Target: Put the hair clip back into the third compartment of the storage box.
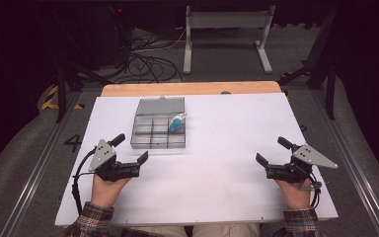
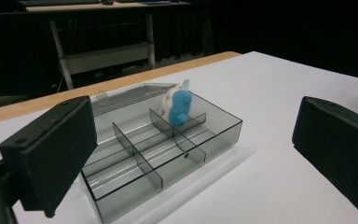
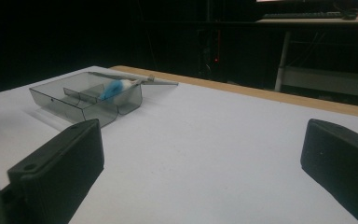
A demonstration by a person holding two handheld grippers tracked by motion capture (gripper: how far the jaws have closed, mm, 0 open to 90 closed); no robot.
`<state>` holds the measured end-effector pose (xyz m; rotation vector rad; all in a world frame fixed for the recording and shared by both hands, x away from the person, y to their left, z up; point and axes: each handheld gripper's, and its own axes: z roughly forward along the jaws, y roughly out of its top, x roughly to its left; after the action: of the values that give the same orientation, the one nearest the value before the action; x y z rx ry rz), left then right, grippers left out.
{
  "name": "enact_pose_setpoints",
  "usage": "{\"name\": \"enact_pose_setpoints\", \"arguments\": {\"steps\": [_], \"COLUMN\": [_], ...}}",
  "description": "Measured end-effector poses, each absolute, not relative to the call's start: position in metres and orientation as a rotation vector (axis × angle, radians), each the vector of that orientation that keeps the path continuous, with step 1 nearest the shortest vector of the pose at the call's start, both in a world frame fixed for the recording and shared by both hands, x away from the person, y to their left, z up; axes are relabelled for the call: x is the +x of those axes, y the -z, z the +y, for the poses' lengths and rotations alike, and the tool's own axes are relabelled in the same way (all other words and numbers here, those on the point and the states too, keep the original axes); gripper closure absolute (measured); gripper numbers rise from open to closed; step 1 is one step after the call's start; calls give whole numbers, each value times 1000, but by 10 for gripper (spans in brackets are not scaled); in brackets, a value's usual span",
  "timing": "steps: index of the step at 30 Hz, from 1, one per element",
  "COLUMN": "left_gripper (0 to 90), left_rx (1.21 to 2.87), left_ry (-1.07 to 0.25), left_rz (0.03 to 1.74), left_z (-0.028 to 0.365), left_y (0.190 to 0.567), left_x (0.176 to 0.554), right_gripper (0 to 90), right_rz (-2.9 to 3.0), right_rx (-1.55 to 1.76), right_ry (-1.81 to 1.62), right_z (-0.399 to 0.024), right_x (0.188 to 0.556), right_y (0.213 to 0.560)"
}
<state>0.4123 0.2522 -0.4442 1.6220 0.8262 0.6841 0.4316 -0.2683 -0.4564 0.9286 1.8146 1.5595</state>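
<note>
A small blue and white fuzzy toy (image 1: pixel 176 122) sat in the back right compartment of the clear grey compartment box (image 1: pixel 150 140), whose lid (image 1: pixel 160 105) lay open flat behind it on the white desk (image 1: pixel 227 173). It looked light, soft and squashy, best pinched gently across its blue middle, and its long axis leaned over the compartment's far wall, white end toward the lid. The left tool (image 1: pixel 130 149) and the right tool (image 1: pixel 271 152) both rested released, jaws wide apart, well short of the box.
</note>
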Motion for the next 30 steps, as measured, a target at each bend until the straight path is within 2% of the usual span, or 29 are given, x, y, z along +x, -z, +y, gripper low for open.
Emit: {"name": "enact_pose_setpoints", "arguments": {"steps": [30], "left_gripper": [6], "left_rx": [1622], "left_ry": [-710], "left_rz": [822], "left_z": [263], "left_y": [457], "left_x": [401], "right_gripper": [0], "right_rz": [1787], "right_rx": [956], "right_ry": [-1573], "right_z": [-274], "right_x": [431], "right_y": [458]}}
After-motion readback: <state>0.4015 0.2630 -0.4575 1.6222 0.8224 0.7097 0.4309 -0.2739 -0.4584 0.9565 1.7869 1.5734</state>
